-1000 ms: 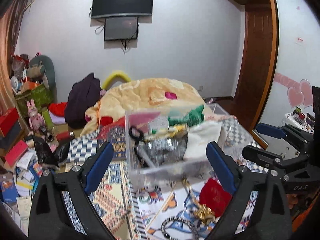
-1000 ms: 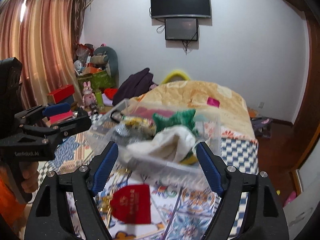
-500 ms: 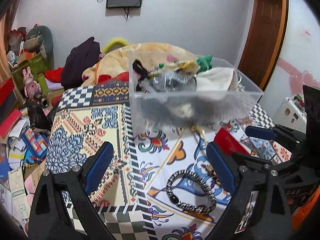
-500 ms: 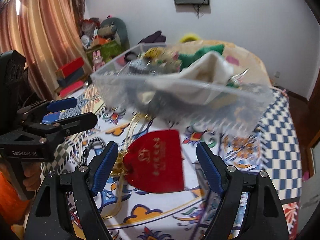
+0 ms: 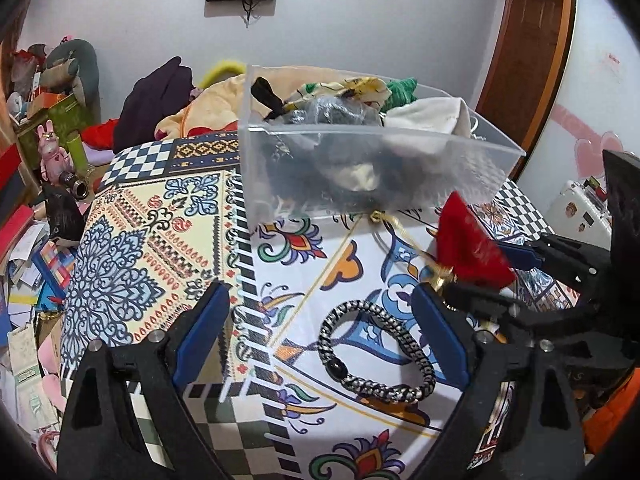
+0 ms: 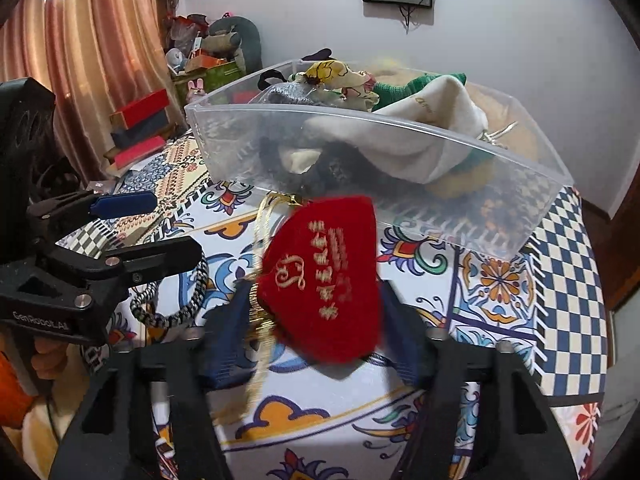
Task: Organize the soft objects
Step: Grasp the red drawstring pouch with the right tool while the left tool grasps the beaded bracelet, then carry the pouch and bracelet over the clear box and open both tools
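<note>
A red velvet pouch (image 6: 324,280) with gold lettering and a gold drawstring lies on the patterned cloth, between the fingers of my right gripper (image 6: 316,336), whose jaws stand narrowed around it. The pouch also shows in the left wrist view (image 5: 468,248). A black-and-white braided bracelet (image 5: 376,352) lies between the open fingers of my left gripper (image 5: 320,344), which hovers above it. A clear plastic bin (image 5: 360,168) behind holds several soft items: a cream cloth, green knit, black fabric.
The patterned tablecloth (image 5: 152,240) covers the table. A bed with a yellow blanket and dark clothing lies behind the bin. Boxes, toys and papers clutter the floor at left (image 5: 40,208). A wooden door (image 5: 524,40) stands at right.
Both grippers have tilted down and moved in toward the table. The right gripper's fingers have closed in around the red pouch. The left gripper now hovers over the bracelet.
</note>
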